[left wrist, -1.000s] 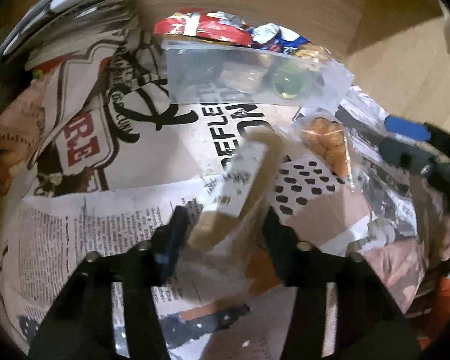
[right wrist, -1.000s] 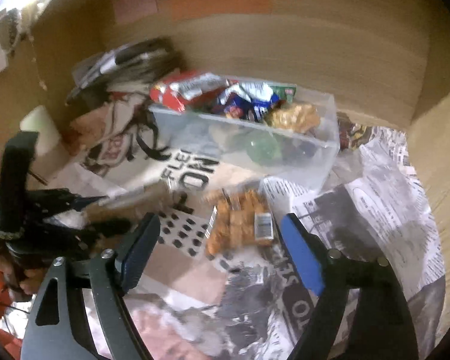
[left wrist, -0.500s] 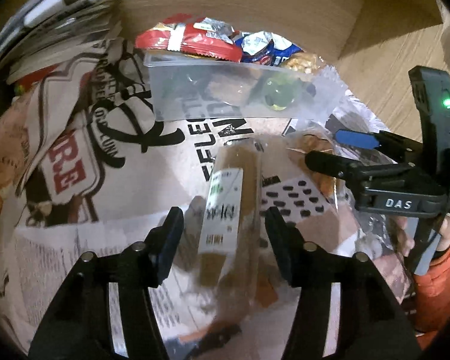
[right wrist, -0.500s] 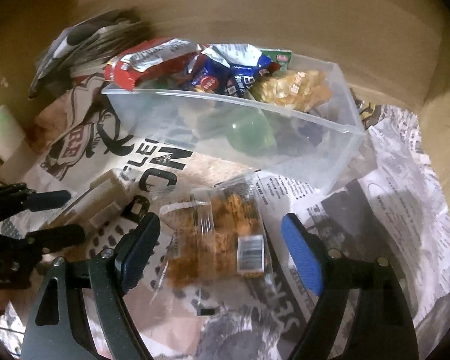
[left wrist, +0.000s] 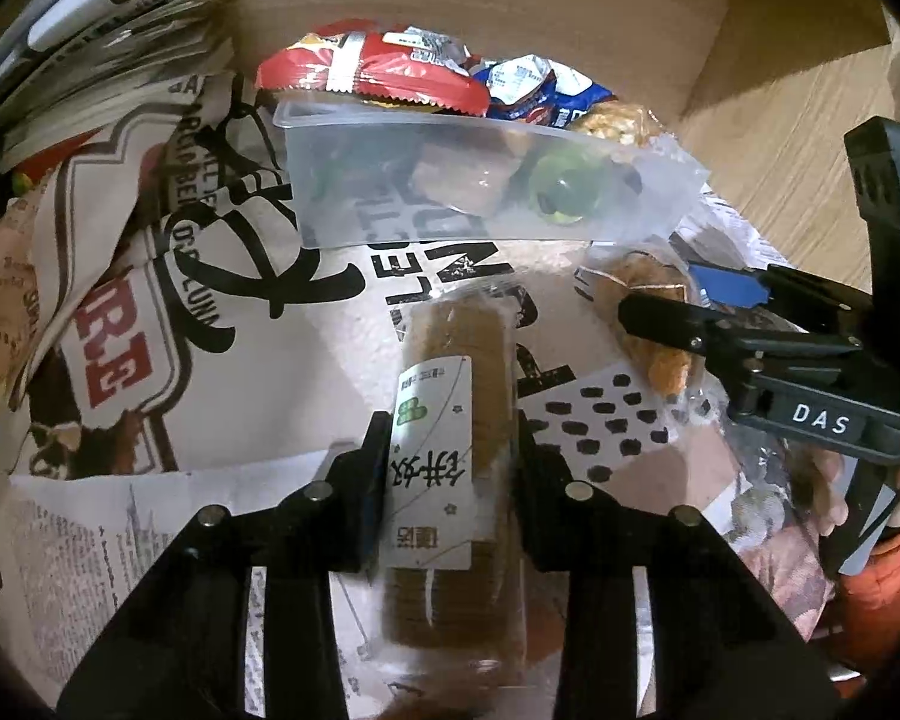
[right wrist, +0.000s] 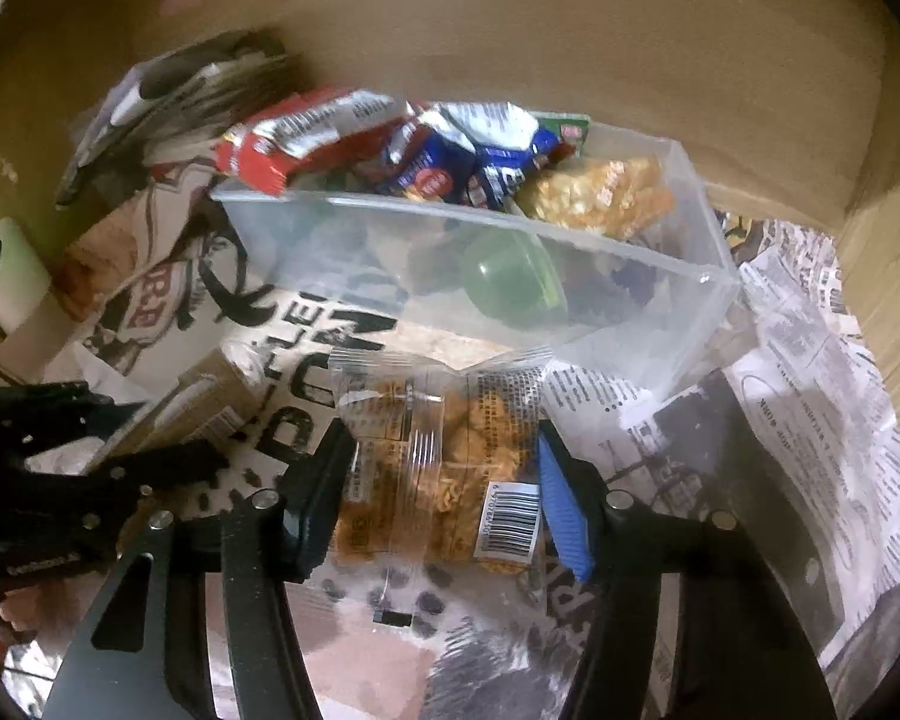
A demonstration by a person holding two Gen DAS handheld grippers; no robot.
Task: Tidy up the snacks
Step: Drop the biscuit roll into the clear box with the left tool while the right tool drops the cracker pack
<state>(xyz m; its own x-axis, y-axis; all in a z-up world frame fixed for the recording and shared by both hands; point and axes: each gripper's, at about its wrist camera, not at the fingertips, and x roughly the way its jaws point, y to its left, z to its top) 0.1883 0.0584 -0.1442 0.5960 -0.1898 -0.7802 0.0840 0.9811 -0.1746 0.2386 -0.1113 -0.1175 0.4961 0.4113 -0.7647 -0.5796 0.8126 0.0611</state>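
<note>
The left gripper (left wrist: 450, 468) is clamped on a long clear-wrapped stack of brown crackers (left wrist: 450, 396) with a white label; both fingers press its sides after the jaws have just been closing, and the pack points away towards the clear plastic bin (left wrist: 450, 192). The right gripper (right wrist: 444, 480) straddles a clear bag of orange-brown fried snacks (right wrist: 438, 456); its jaws have just been closing, and the black finger and the blue pad now meet the bag's two edges. The bag lies just in front of the bin's near wall, the cracker pack beside it on the left gripper's side.

Everything rests on overlapping sheets of newspaper (left wrist: 168, 312) and printed paper, crumpled and creased, so the floor beneath shows only as pale wood boards (left wrist: 792, 138) past the far right corner of the sheets. A plain brown cardboard wall (right wrist: 570, 30) closes off the scene behind the bin. A pile of folded papers (left wrist: 90, 36) sits at the far left corner.

The bin holds a red packet (left wrist: 378, 69), blue packets (right wrist: 450, 162), a golden snack bag (right wrist: 606, 198) and a green round thing (right wrist: 510, 282), blurred through the frosted wall. The near end of the cracker pack is hidden between the gripper's arms.
</note>
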